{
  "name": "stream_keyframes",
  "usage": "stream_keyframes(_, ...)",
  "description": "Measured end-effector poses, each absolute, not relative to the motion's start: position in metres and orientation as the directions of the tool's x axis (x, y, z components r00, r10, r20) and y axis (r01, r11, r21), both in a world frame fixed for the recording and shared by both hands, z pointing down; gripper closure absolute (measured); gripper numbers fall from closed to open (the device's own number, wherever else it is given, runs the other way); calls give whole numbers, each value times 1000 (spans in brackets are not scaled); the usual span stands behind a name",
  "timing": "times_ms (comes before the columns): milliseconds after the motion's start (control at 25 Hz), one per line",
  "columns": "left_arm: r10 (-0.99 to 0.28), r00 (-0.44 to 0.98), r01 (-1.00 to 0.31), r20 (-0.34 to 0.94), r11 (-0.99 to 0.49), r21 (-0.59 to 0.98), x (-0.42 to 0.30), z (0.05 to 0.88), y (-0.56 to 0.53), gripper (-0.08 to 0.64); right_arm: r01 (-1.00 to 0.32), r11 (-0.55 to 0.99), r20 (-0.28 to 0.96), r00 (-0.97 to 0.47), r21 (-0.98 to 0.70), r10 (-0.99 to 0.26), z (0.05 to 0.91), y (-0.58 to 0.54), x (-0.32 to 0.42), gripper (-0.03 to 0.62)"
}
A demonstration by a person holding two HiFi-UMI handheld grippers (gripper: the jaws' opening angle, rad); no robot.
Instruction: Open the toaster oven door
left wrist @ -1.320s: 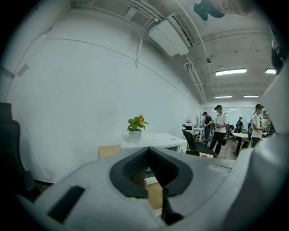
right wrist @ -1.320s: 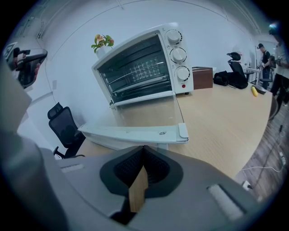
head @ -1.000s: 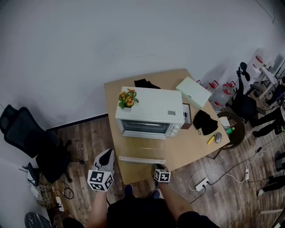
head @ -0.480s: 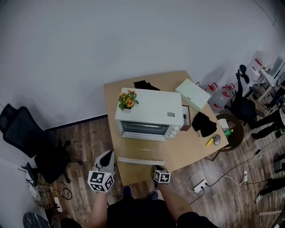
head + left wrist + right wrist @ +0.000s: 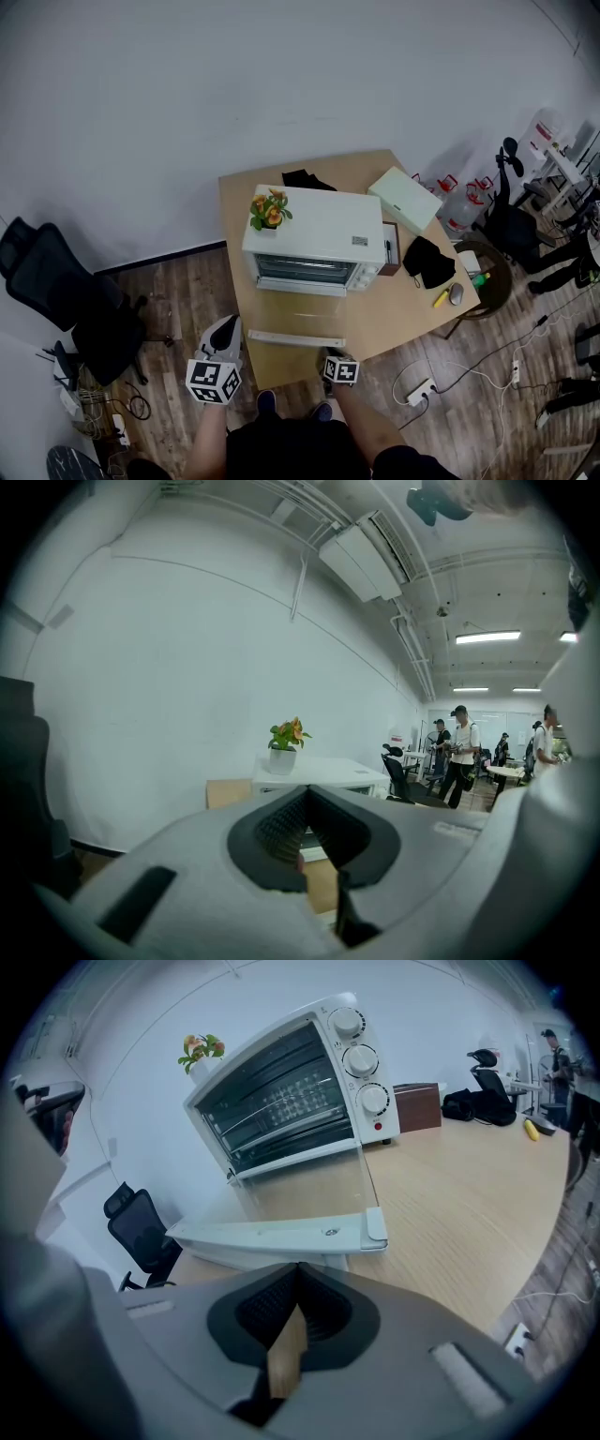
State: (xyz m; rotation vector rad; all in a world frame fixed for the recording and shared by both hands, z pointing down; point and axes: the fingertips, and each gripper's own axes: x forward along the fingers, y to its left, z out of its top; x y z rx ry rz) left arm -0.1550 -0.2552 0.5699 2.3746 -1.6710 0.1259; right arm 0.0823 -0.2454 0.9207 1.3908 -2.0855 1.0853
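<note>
Holding the left gripper (image 5: 225, 326) at lower left of the head view, just beside the near left corner of the wooden table (image 5: 403, 314), above the plank floor (image 5: 178, 281). Jaws pressed together there, clamped on nothing; same reading in the left gripper view, tips meeting low at centre.

Holding the right gripper (image 5: 334, 353) at lower centre of the head view, near the table's front edge, just below the right end of the door handle (image 5: 296, 338) and apart from it. Jaws together as well, nothing between them, only a sliver of tabletop showing through the slit behind the tips in the right gripper view.

Sitting at mid-frame on the table: white toaster oven (image 5: 314, 234), its glass door (image 5: 298, 317) dropped flat toward the bottom of the frame, cavity racks exposed. Three knobs (image 5: 361, 1058) stacked at the right of the front. Resting on the oven's top left end: a potted plant (image 5: 269, 208) with orange flowers.

Off to the left, well apart: a black office chair (image 5: 56, 281).
</note>
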Motion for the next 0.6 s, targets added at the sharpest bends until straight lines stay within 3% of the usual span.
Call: stream_keyframes(600, -921, 345, -935, 184, -319, 155, -156, 568, -258, 561, -899, 208, 658, -425, -384, -621, 898, -246, 83, 578)
